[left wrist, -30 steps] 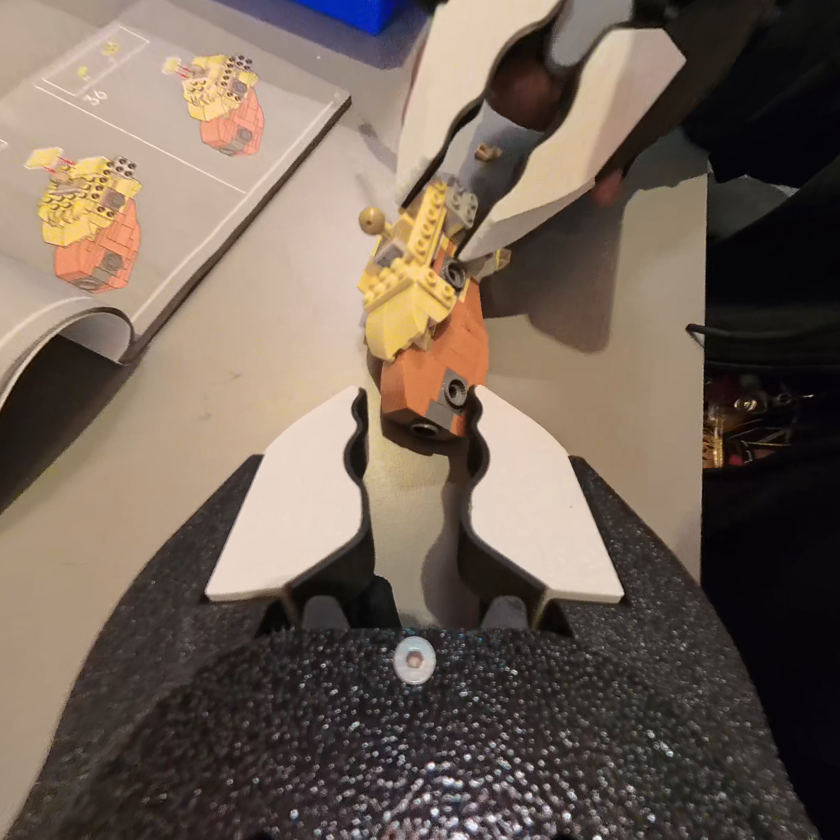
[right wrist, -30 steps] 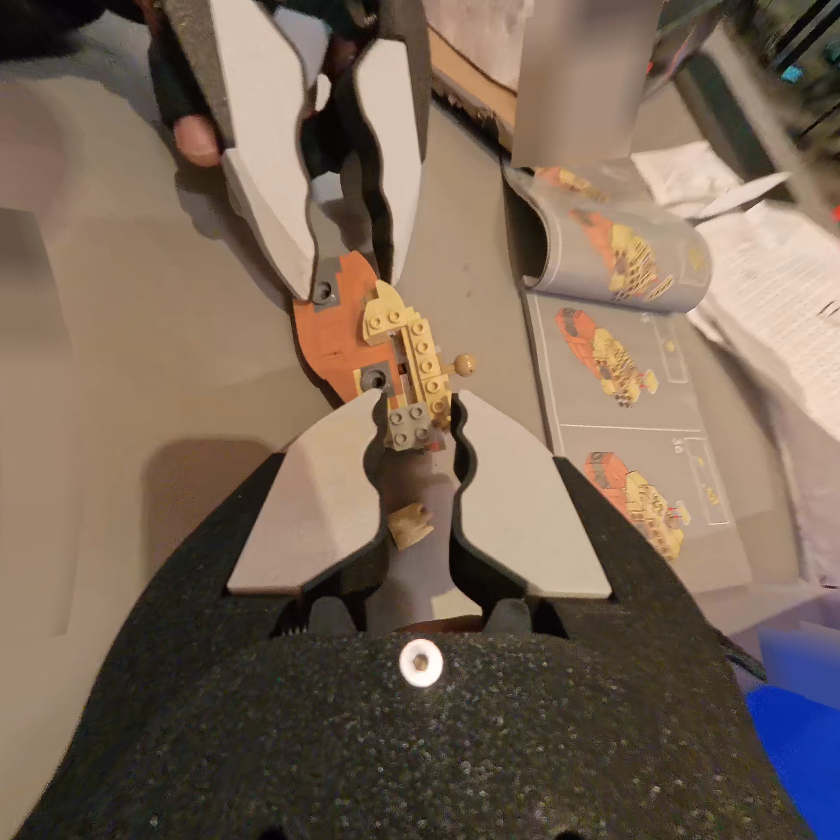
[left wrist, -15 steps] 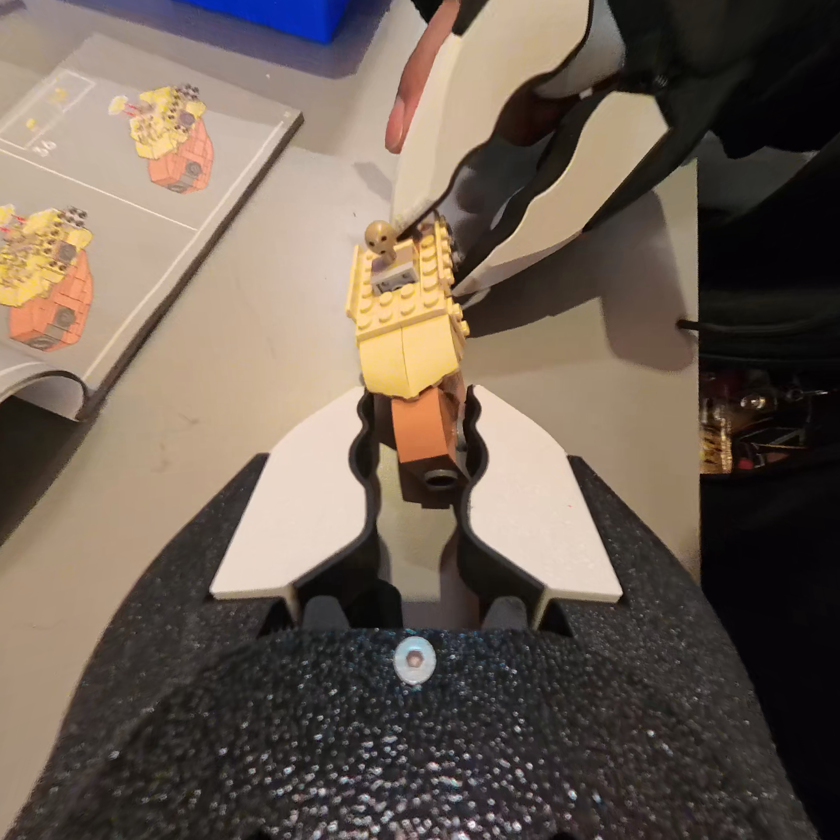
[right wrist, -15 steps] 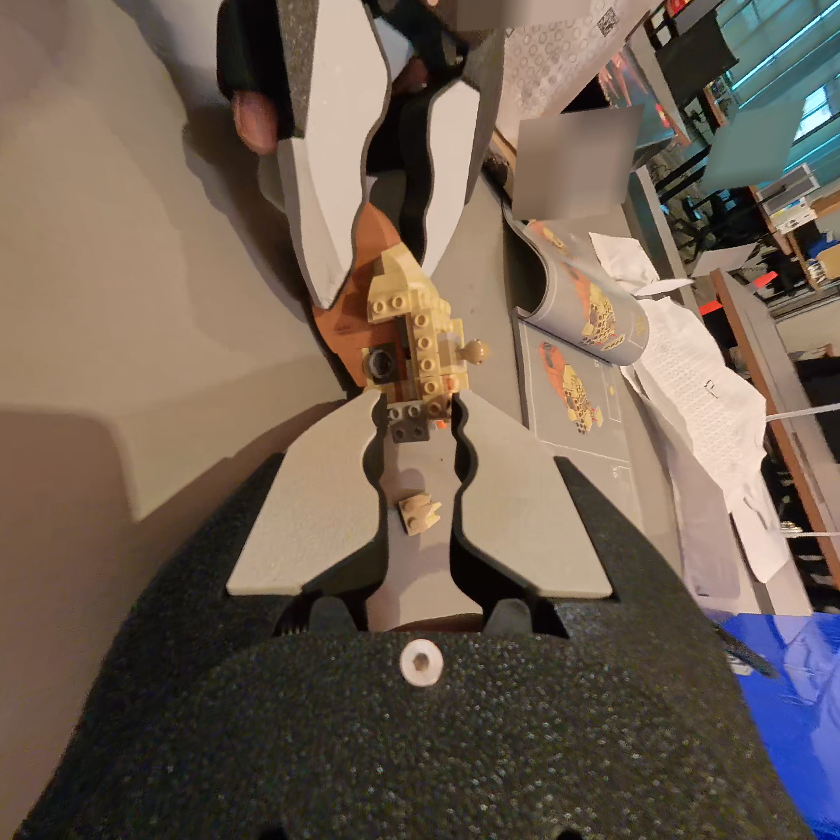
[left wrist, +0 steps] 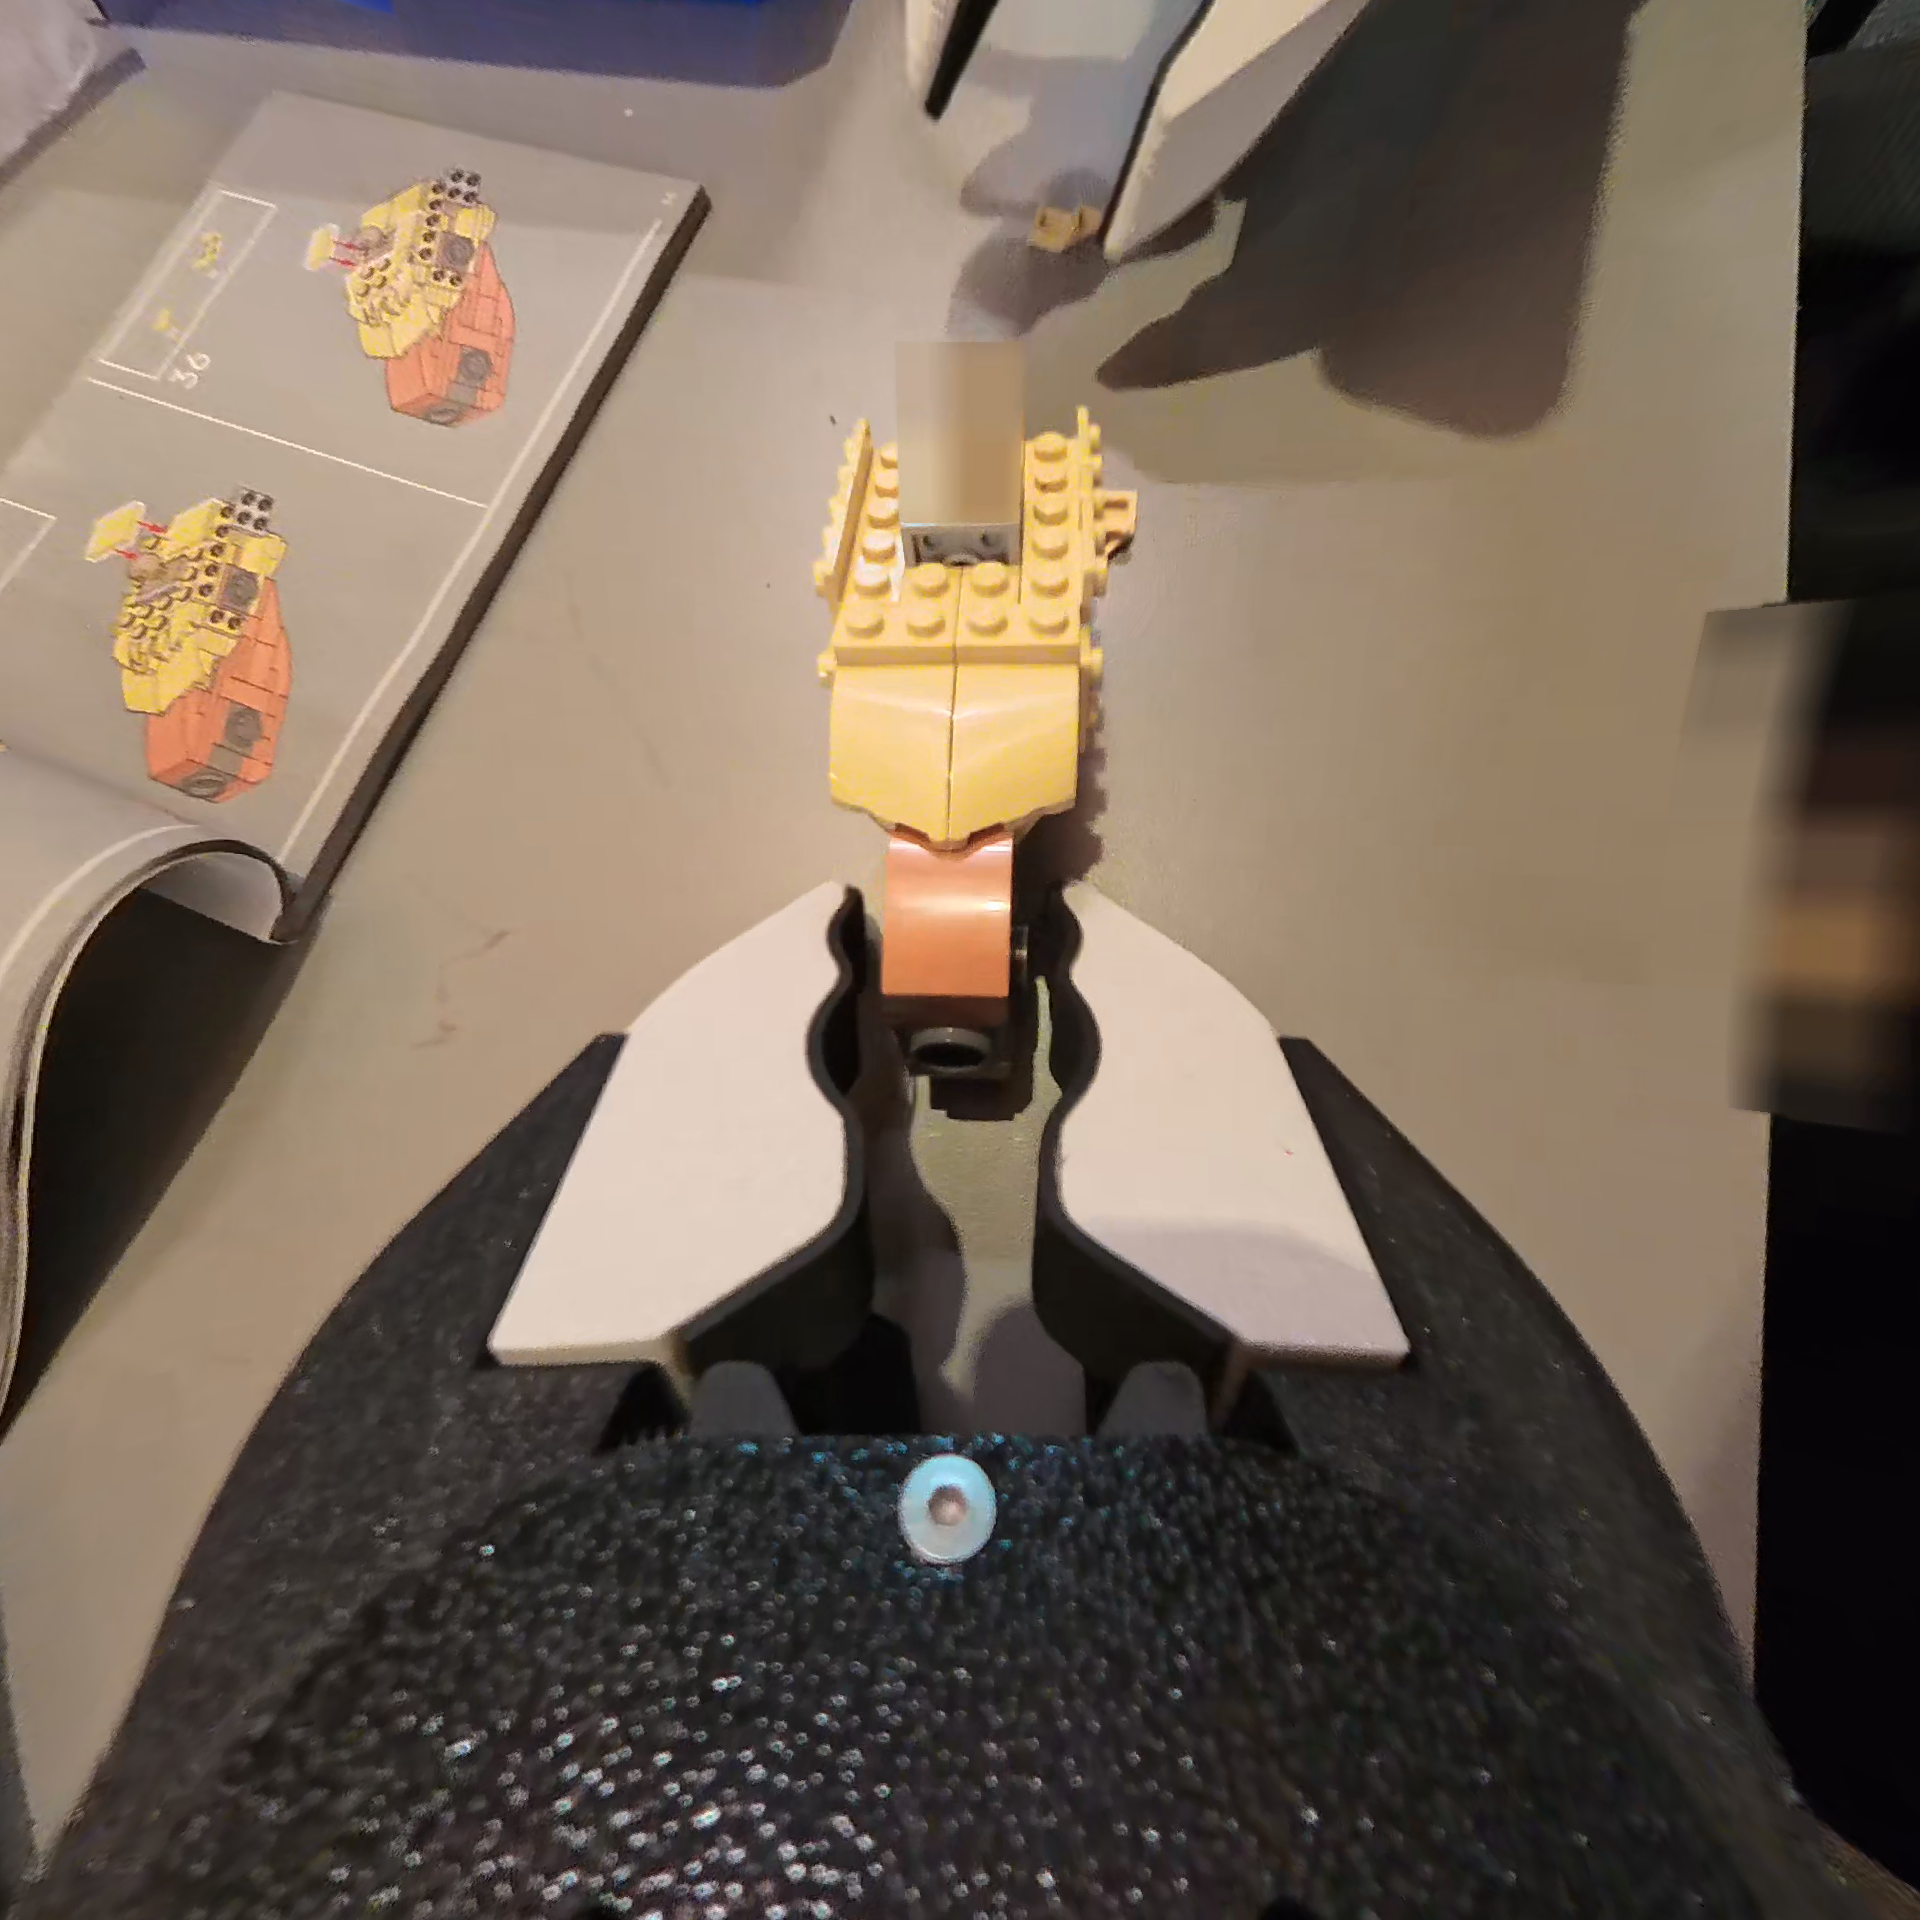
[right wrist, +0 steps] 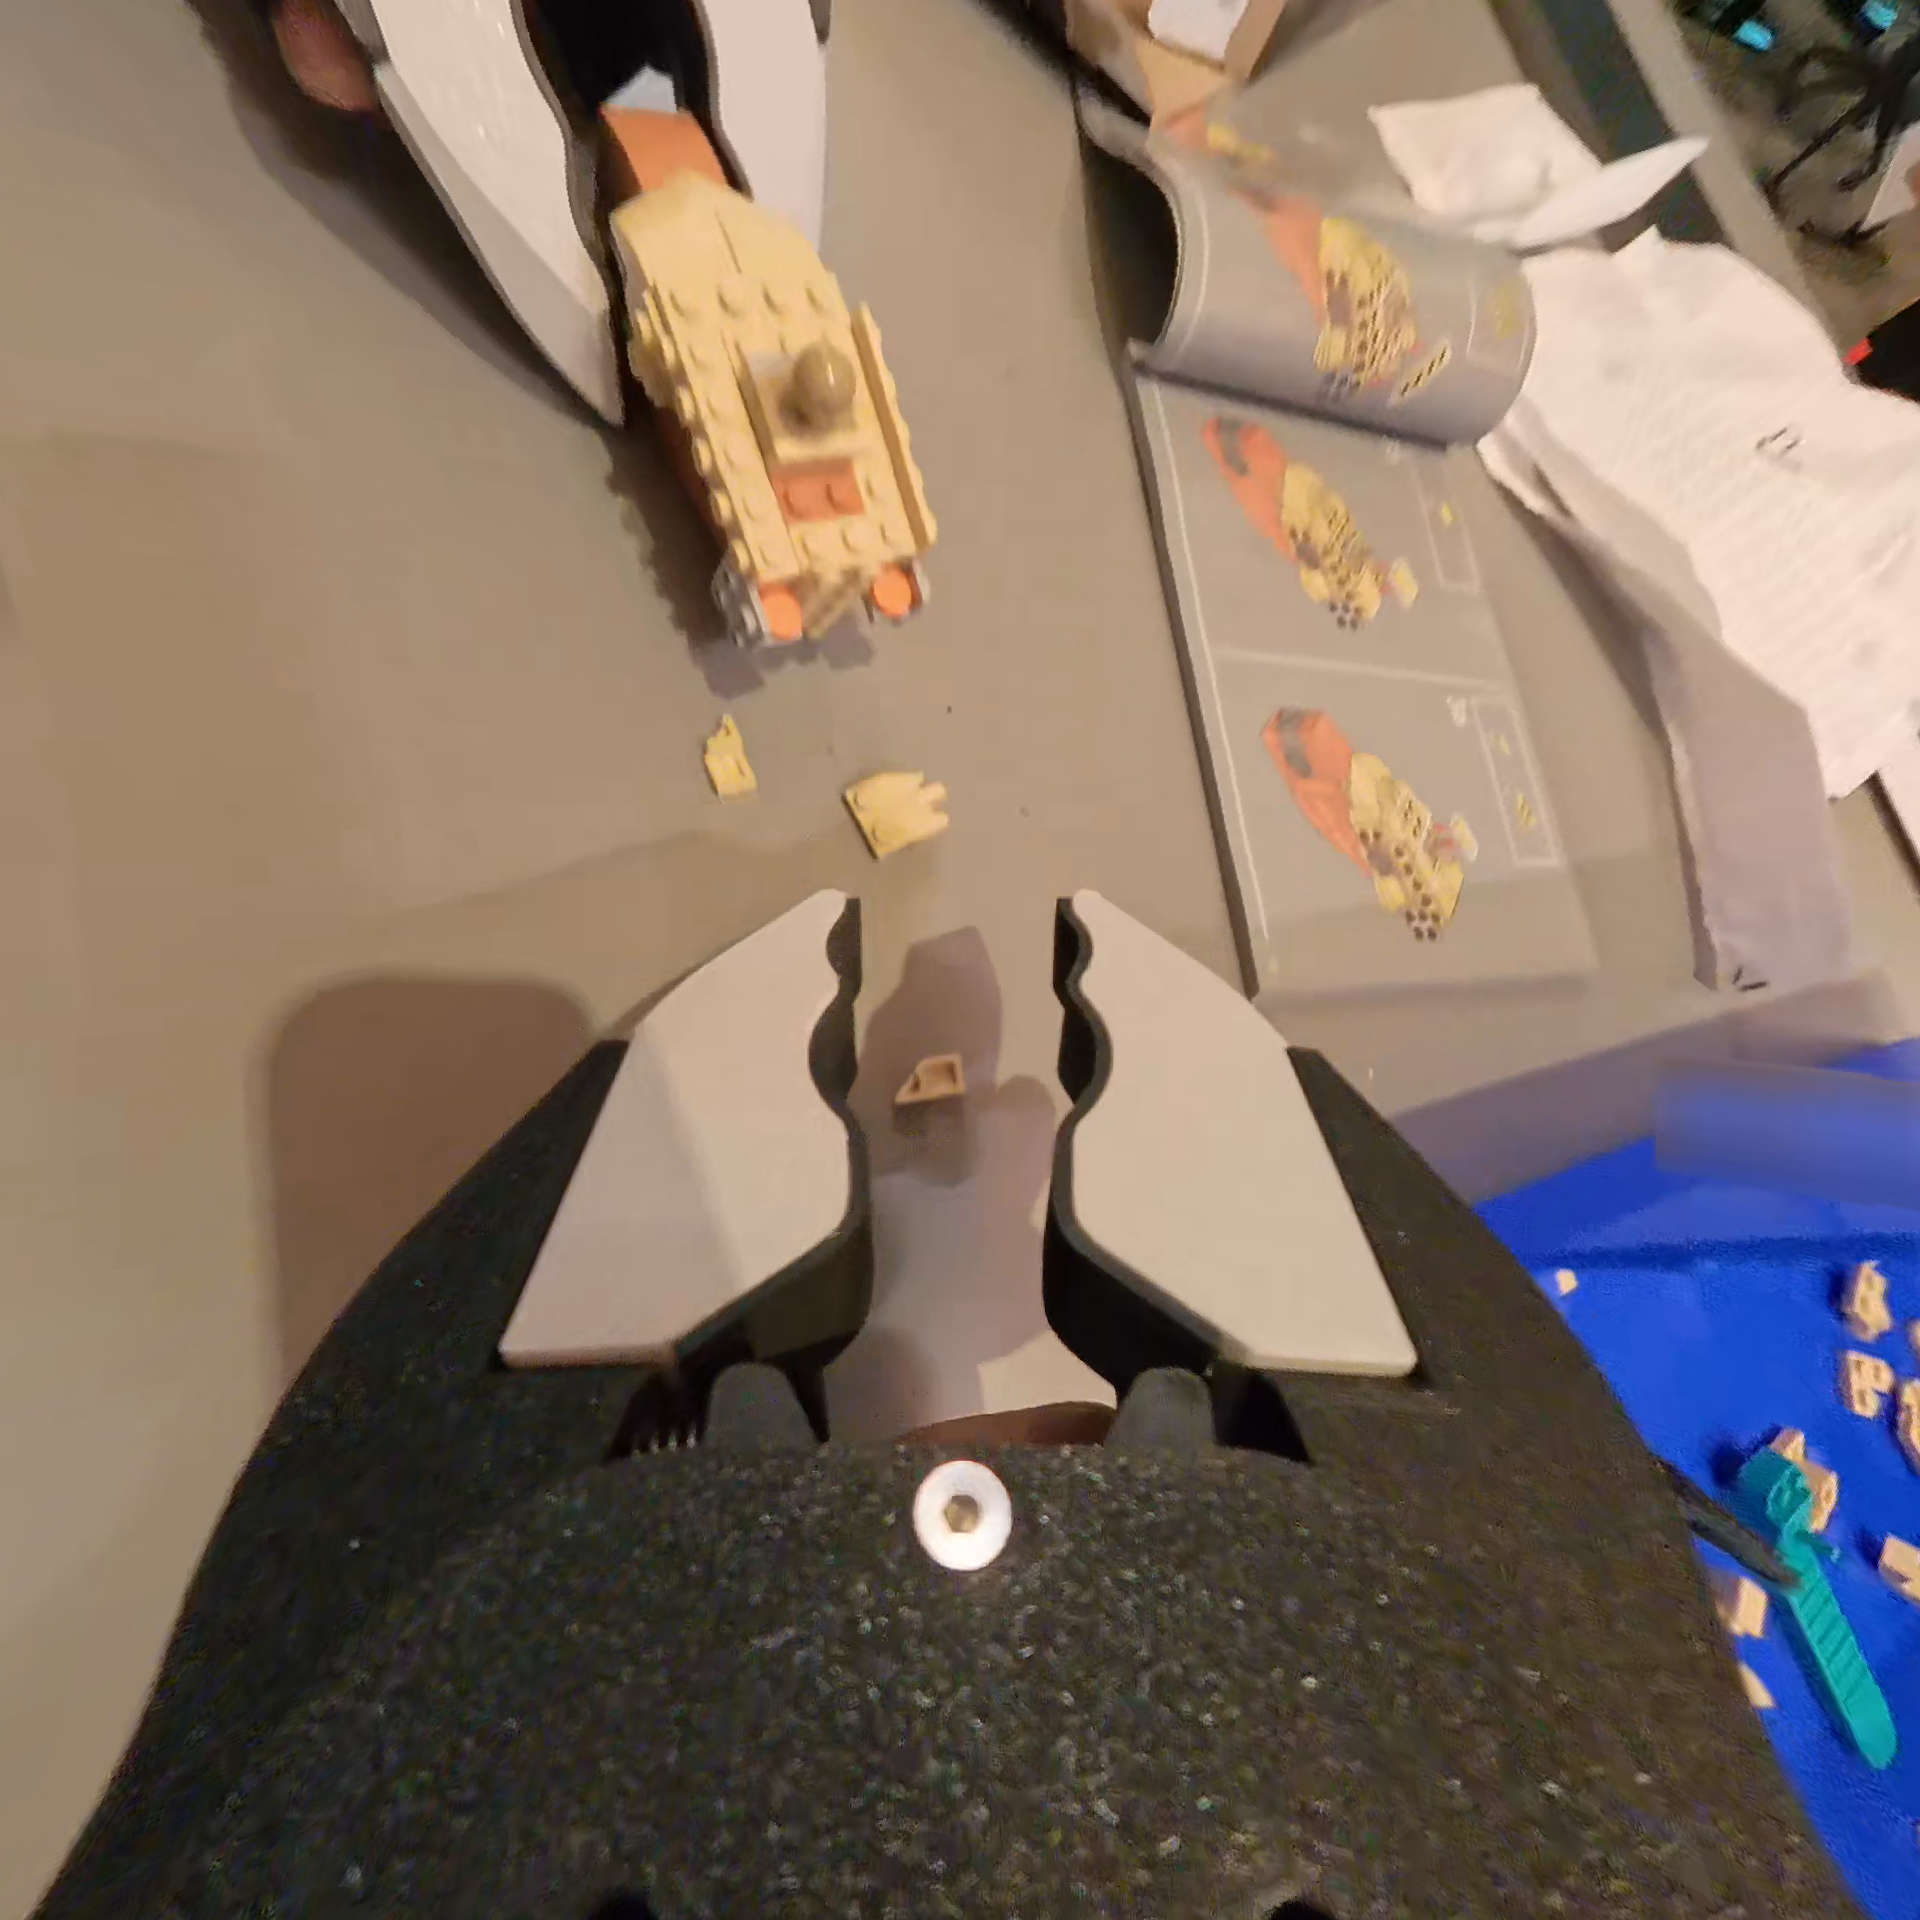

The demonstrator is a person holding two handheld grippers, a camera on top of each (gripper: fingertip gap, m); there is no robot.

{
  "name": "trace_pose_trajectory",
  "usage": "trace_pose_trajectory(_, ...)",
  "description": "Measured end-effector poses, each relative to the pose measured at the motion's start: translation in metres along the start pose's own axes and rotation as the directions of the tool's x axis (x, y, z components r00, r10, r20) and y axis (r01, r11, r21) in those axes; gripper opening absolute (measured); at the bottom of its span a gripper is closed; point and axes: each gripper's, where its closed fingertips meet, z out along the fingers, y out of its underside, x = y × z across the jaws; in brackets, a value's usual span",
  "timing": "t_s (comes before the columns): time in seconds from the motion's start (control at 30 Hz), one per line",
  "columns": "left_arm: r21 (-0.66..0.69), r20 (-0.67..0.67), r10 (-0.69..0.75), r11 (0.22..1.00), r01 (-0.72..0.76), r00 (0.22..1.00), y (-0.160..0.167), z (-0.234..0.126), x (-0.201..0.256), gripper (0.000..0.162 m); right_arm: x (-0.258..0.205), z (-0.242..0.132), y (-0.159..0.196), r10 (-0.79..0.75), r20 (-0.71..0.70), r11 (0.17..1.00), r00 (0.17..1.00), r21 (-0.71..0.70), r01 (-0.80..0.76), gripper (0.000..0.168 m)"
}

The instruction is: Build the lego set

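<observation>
The lego model, with a tan studded top and an orange-brown nose, rests on the grey table. My left gripper is shut on the orange nose. The model also shows in the right wrist view, with the left gripper clamped on its far end. My right gripper is open, empty and pulled back from the model's rear. A small tan piece shows in the gap between its fingers, apparently on the table. Two more loose tan pieces lie ahead of it.
The open instruction booklet lies left of the model; it also shows in the right wrist view. A blue bin holds several small pieces and a teal separator tool. White papers lie beyond the booklet.
My right gripper let go of the model's rear and drew back. The model went from tilted to flat on the table, and my left gripper closed on its orange nose.
</observation>
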Motion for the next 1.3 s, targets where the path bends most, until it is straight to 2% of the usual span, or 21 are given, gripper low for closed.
trace_pose_trajectory(0.17, 0.011, 0.000, -0.017, 1.000, 0.017, 1.000, 0.001, -0.004, 0.000, 0.038, 0.002, 0.004, 0.009, 0.163, 0.024, 0.985, 0.986, -0.063, -0.162, 0.033)
trace_pose_trajectory(0.33, 0.069, 0.023, -0.056, 0.996, 0.055, 0.998, 0.001, -0.016, -0.001, 0.040, -0.001, 0.015, 0.002, 0.409, 0.007, 0.908, 0.912, -0.104, -0.406, 0.031)
trace_pose_trajectory(0.47, 0.080, 0.054, -0.084, 0.994, 0.080, 0.995, 0.008, -0.022, -0.003, 0.040, -0.011, 0.022, -0.005, 0.449, -0.038, 0.882, 0.893, -0.141, -0.450, 0.030)
trace_pose_trajectory(0.67, 0.086, 0.051, -0.084, 0.993, 0.080, 0.995, 0.007, -0.023, -0.004, 0.040, -0.011, 0.026, -0.006, 0.470, -0.093, 0.862, 0.878, -0.168, -0.479, 0.030)
trace_pose_trajectory(0.9, 0.093, 0.045, -0.075, 0.993, 0.071, 0.996, 0.007, -0.024, -0.003, 0.040, -0.010, 0.036, 0.002, 0.482, -0.094, 0.842, 0.871, -0.228, -0.490, 0.033)
trace_pose_trajectory(0.97, 0.085, 0.045, -0.070, 0.994, 0.066, 0.997, 0.007, -0.023, -0.002, 0.040, -0.008, 0.038, 0.003, 0.480, -0.087, 0.841, 0.873, -0.239, -0.486, 0.030)
trace_pose_trajectory(1.07, 0.078, 0.045, -0.063, 0.995, 0.059, 0.997, 0.008, -0.022, -0.002, 0.040, -0.008, 0.040, 0.001, 0.438, -0.061, 0.861, 0.897, -0.256, -0.438, 0.023)
trace_pose_trajectory(1.3, 0.084, 0.037, -0.064, 0.995, 0.061, 0.997, 0.008, -0.023, -0.001, 0.040, -0.008, 0.043, -0.003, 0.268, 0.080, 0.934, 0.960, -0.265, -0.238, 0.022)
